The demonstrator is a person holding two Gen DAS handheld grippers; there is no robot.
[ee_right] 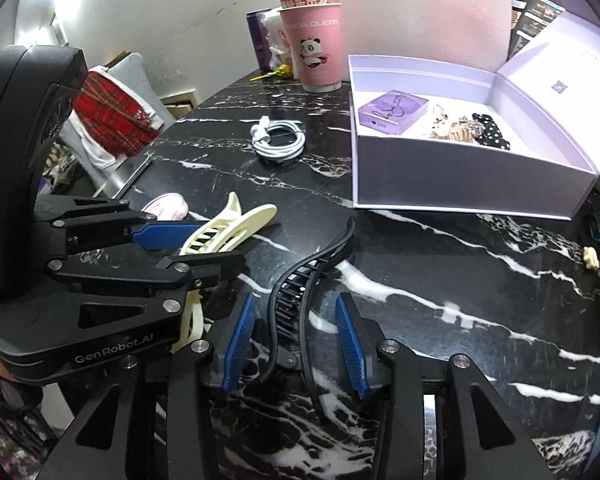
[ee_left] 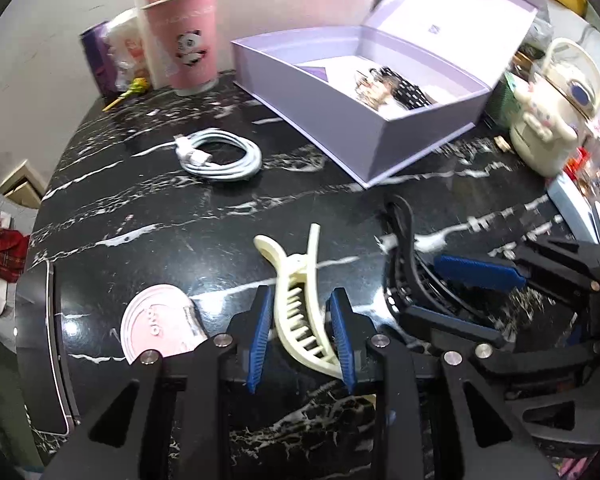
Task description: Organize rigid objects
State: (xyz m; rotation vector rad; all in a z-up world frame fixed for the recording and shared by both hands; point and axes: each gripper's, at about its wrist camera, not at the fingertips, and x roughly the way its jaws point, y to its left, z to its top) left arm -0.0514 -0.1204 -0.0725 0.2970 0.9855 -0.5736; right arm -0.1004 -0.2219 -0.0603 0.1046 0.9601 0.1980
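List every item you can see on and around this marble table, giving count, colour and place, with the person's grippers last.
Cream hair claw: 1, cream, near table edge, between left gripper's fingers.
Black hair claw: 1, black, between right gripper's fingers.
Cable: 1, white, coiled, mid-table.
Gift box: 1, lilac, open, far right.
Paper cups: 2 stacked, pink, far side.
Round lid: 1, pink, left of cream claw.
Jug: 1, cream, right edge.
Left gripper: black with blue pads, open.
Right gripper: same, open.

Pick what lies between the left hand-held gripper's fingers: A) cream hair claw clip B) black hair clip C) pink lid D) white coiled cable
A: the cream hair claw clip lies on the black marble table between the open blue pads of the left hand-held gripper.
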